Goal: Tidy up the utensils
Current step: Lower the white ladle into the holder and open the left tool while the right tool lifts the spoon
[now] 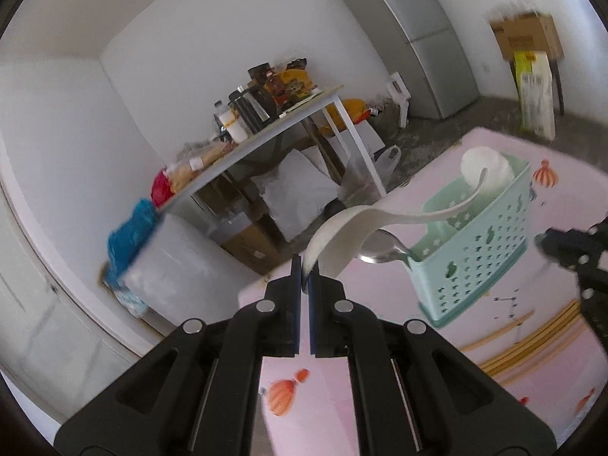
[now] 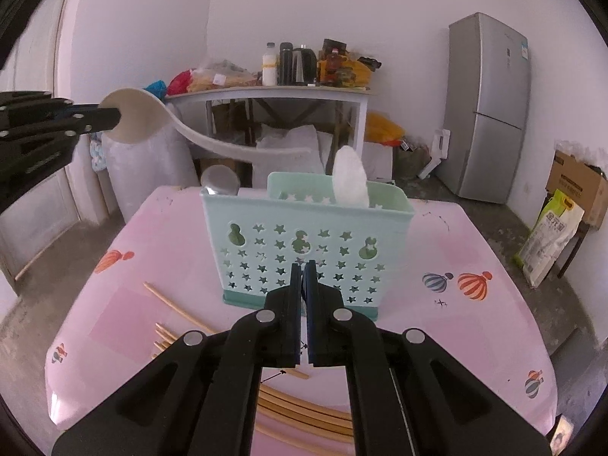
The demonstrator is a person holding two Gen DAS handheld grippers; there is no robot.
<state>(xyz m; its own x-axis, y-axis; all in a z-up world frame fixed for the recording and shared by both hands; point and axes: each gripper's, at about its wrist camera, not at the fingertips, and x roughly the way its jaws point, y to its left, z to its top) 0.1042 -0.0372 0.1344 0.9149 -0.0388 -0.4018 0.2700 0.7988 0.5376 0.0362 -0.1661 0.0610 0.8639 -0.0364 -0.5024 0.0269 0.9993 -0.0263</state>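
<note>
Left gripper (image 2: 114,116) pinches white ladle (image 1: 342,231) by its bowl, handle reaching toward green caddy (image 2: 304,235), probably just above; right gripper (image 2: 303,266) shut, empty.

Grey fridge (image 2: 488,110), perhaps cluttered side table (image 2: 273,93)

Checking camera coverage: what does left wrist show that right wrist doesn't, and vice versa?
Left wrist only: the left gripper pinching the ladle bowl rim up close, and the metal spoon bowl facing the camera.

Right wrist only: the right gripper shut on nothing, the basket front wall, and loose chopsticks spread across the table.

Both: basket, ladle, white spoon, pink table, fridge.
</note>
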